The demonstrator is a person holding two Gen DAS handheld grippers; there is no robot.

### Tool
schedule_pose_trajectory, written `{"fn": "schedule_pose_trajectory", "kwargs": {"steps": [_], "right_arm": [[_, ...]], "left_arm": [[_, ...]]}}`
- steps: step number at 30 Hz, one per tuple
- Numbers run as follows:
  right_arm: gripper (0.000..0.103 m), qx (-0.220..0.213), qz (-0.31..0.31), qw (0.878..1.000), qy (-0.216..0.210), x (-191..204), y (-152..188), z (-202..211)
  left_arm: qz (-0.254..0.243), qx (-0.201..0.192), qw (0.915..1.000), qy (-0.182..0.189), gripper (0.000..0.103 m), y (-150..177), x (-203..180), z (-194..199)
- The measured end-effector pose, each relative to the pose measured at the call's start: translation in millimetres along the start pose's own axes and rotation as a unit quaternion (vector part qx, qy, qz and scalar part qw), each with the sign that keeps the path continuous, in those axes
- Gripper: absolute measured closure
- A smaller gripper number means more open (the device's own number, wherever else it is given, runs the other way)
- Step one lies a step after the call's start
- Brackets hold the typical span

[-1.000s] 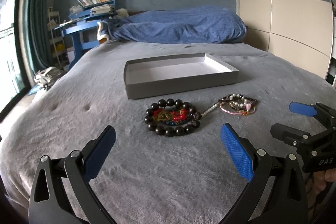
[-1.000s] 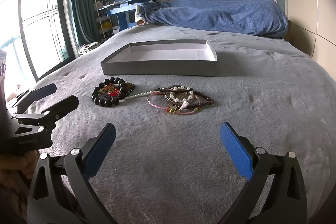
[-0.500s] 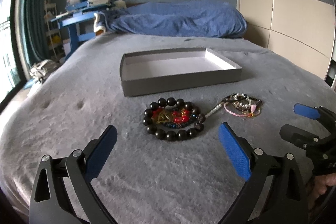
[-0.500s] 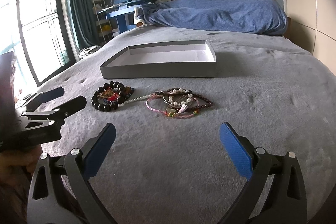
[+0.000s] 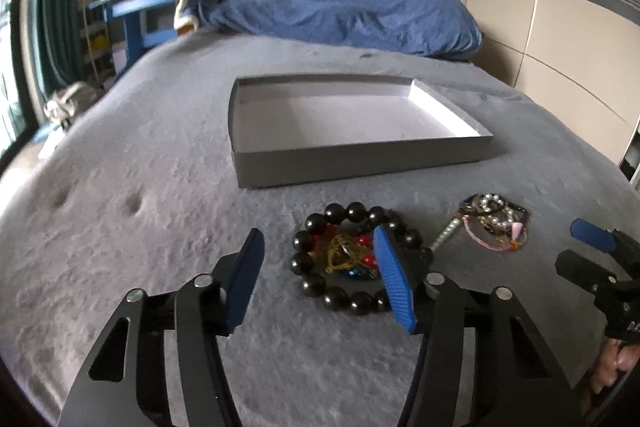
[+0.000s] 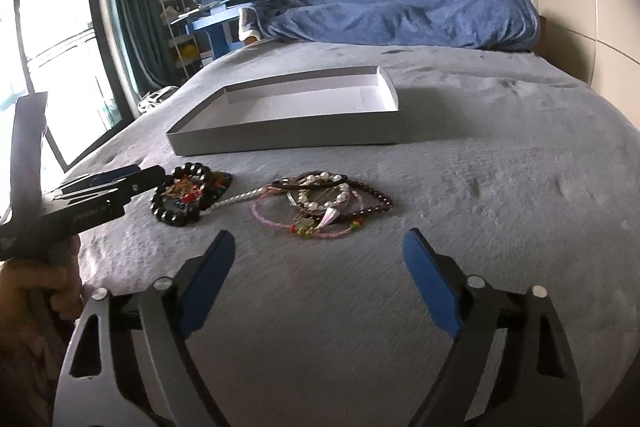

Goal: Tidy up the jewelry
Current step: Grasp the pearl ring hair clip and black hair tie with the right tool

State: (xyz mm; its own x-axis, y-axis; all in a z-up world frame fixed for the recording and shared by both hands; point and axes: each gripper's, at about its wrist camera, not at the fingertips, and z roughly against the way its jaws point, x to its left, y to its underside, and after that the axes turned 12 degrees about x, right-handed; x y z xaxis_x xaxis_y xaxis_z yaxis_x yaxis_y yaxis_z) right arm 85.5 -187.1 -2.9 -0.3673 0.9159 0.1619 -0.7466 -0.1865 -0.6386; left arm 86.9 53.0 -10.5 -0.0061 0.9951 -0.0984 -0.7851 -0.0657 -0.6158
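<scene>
1. Lettering on the left claw (image 6: 132, 179) body is too blurred to be read.
2. Both claws are closing, nothing yet gripped; right claw (image 6: 320, 283) is held before the jewelry.
3. Black bead bracelet (image 5: 352, 259) is partly hidden by a blue pad, on the bed (image 5: 160, 187) near the grey tray (image 5: 360, 159).

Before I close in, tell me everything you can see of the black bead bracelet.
The black bead bracelet is a ring of large, glossy, round dark beads lying flat on the grey bedspread, in front of the empty grey tray. Inside the ring sits a tangle of gold, red and blue pieces. A strand of small pale beads runs from its edge toward the second jewelry pile. The left hand-held gripper, jaws closing, is over it; no pad visibly presses it.
</scene>
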Motion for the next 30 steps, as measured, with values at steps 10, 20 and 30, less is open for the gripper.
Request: {"fn": "schedule_pose_trajectory", "kwargs": {"steps": [10,20,30], "right_arm": [[0.024,0.019,0.003,1.0,-0.002,-2.7,-26.4,-20.6],[0.031,0.061,-0.01,0.998,-0.004,-6.0,-50.5,-54.8],[0.063,0.057,-0.029,0.997,-0.033,-15.9,-54.9,-59.5]], "left_arm": [[0.022,0.036,0.9986,0.031,0.05,-16.1,19.5,-20.5],[-0.004,0.032,0.999,0.031,0.05,-7.4,7.6,-21.2],[-0.004,0.036,0.9989,0.03,0.051,-8.9,6.5,-23.5]]}}
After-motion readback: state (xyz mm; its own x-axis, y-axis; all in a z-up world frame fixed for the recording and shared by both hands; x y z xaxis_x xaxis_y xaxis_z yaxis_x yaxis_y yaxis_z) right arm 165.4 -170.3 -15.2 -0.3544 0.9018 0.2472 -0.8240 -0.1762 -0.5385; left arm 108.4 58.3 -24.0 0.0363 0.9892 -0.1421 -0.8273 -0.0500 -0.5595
